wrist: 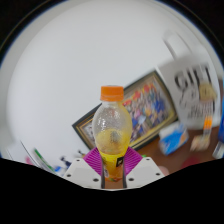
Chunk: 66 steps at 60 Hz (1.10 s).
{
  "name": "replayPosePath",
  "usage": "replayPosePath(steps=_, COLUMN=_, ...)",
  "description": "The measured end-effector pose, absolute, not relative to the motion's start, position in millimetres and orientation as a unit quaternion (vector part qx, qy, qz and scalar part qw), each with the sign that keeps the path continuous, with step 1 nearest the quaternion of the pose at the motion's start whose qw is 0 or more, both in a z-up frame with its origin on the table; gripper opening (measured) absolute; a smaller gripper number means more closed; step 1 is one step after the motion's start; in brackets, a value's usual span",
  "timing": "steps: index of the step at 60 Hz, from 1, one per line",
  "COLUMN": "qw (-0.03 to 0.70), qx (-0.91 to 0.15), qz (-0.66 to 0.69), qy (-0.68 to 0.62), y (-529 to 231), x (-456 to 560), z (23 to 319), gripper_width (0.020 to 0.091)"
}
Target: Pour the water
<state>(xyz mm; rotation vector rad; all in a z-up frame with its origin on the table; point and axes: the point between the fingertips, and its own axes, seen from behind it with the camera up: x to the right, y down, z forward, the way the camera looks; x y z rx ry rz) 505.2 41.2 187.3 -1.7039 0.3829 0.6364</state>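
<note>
A clear plastic bottle [111,125] with an orange cap and a yellow label stands upright between my fingers. My gripper [112,163] is shut on the bottle's lower body, with the purple pads [93,159] pressing on both sides. The bottle looks lifted, with a white wall behind it. I cannot make out how much liquid is inside. No cup or other vessel for the water shows in this view.
A framed colourful picture [140,105] leans against the wall behind the bottle. A white bag with dark lettering [192,85] stands to the right, beside a blue box [172,137] on a brown surface. Small clutter lies low on the left.
</note>
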Motion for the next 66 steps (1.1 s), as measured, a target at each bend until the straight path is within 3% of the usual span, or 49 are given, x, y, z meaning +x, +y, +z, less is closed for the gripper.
replayPosePath(steps=6, qw=0.644, qx=-0.745, qz=0.145, qy=0.096, y=41, x=563, z=194, gripper_width=0.0232)
replayPosePath(steps=10, qw=0.646, qx=-0.755, qz=0.085, qy=0.081, y=45, x=597, z=182, gripper_width=0.0230)
replayPosePath(steps=29, qw=0.574, qx=-0.816, qz=-0.023, qy=0.062, y=46, x=683, z=30, gripper_width=0.0232)
replayPosePath(steps=37, qw=0.553, qx=-0.829, qz=-0.031, qy=0.077, y=39, x=693, z=-14, gripper_width=0.0252)
replayPosePath(steps=42, qw=0.571, qx=-0.816, qz=-0.031, qy=0.084, y=37, x=695, z=-15, gripper_width=0.0242)
replayPosePath(steps=51, qw=0.565, qx=-0.819, qz=-0.027, qy=0.093, y=37, x=697, z=-16, gripper_width=0.0462)
replayPosePath(steps=56, qw=0.535, qx=-0.838, qz=-0.023, qy=0.107, y=29, x=697, z=-23, gripper_width=0.0872)
replayPosePath(steps=59, qw=0.532, qx=-0.839, qz=-0.024, qy=0.114, y=22, x=696, z=-16, gripper_width=0.0820)
replayPosePath(steps=62, qw=0.528, qx=-0.840, qz=-0.032, qy=0.121, y=12, x=694, z=-8, gripper_width=0.0864)
replayPosePath(steps=66, qw=0.524, qx=-0.842, qz=-0.045, qy=0.122, y=-5, x=689, z=8, gripper_width=0.0856)
